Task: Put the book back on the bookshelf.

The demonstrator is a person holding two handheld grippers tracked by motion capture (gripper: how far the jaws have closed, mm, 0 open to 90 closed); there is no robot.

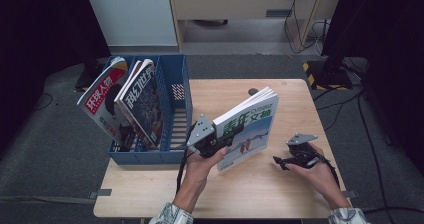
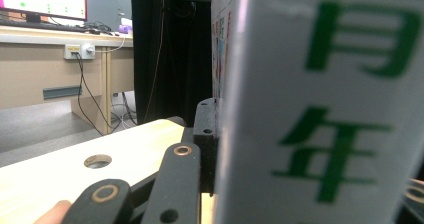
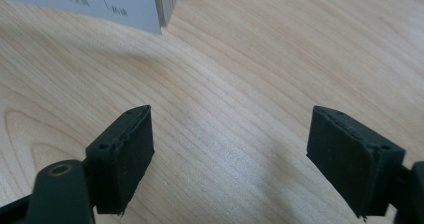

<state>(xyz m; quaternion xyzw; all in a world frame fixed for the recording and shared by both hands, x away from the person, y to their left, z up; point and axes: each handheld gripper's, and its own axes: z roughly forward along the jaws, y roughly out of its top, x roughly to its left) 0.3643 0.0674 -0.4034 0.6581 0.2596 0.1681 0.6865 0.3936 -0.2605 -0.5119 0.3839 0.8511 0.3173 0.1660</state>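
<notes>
A blue plastic file rack point(image 1: 175, 116) is set at the left edge of the light wooden table point(image 1: 280, 184); two glossy magazines point(image 1: 125, 101) are stood in it, and a thick white-covered magazine point(image 1: 250, 129) is held upright just right of it.

Right gripper point(image 3: 230, 159) low over table point(image 3: 240, 84), jaws wide apart, nothing between pads point(image 3: 132, 149); book point(image 3: 100, 4) corner at top left, standing on the wood, well beyond jaws

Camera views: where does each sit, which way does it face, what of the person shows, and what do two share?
High view: above the person's side, looking forward and down; both forearms, left gripper holding the magazine, open right gripper.
Left gripper view: along its jaws, level across the table; a fingertip shows.
Right gripper view: down at bare wood between open jaws.
Shared: all show the magazine.
</notes>
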